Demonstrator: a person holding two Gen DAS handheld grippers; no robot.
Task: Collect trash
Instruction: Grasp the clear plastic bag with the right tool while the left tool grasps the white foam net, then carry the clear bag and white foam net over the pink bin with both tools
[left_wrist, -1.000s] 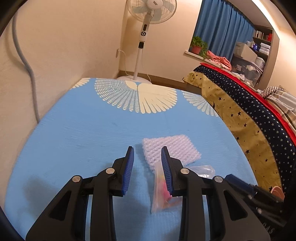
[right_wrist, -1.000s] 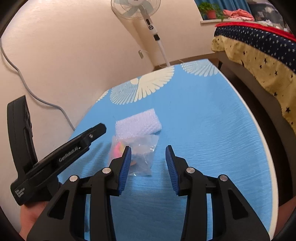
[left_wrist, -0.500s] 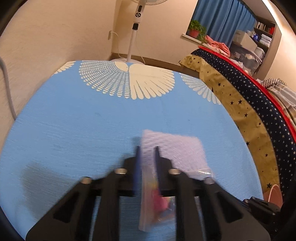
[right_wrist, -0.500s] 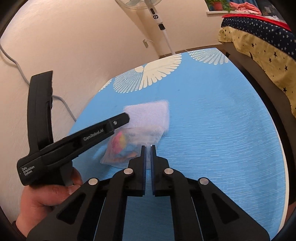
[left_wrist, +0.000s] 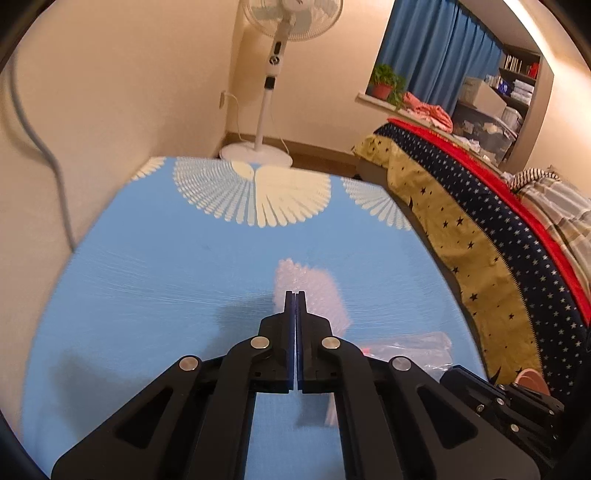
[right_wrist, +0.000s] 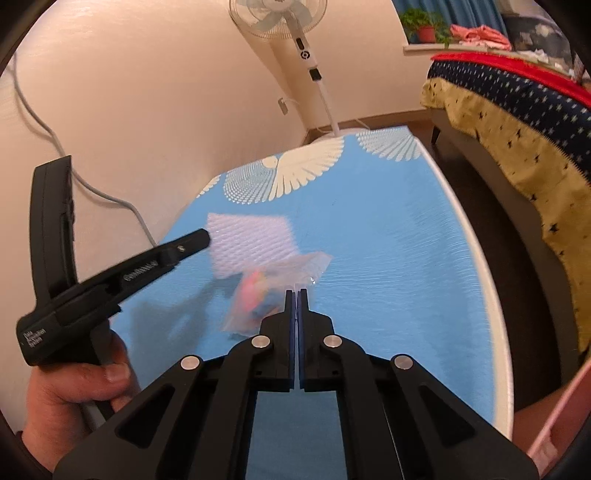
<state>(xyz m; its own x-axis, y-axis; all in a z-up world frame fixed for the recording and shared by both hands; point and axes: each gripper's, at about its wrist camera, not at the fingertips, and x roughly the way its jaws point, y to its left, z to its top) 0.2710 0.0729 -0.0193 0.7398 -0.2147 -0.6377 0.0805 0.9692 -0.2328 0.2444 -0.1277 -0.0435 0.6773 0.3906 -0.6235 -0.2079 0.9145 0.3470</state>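
A white bubble-wrap sheet (left_wrist: 314, 288) hangs just above the blue table cloth (left_wrist: 147, 280), casting a shadow. My left gripper (left_wrist: 296, 295) is shut on its near edge. In the right wrist view the left gripper (right_wrist: 203, 236) pinches the left edge of the bubble-wrap sheet (right_wrist: 255, 243). A clear plastic bag (right_wrist: 266, 291) with pink and blue bits inside is pinched at its right edge by my shut right gripper (right_wrist: 296, 293) and looks raised off the cloth. The same plastic bag (left_wrist: 413, 341) shows at the lower right of the left wrist view.
A standing fan (left_wrist: 275, 66) is on the floor past the table's far end. A bed with a star-patterned cover (left_wrist: 480, 236) runs along the right side. A grey cable (right_wrist: 110, 199) hangs down the wall on the left. A hand (right_wrist: 74, 387) holds the left gripper's handle.
Both grippers went from open to shut. The left one closed on the bubble wrap and the right one on the plastic bag. Both have since risen, with the trash coming up off the cloth.
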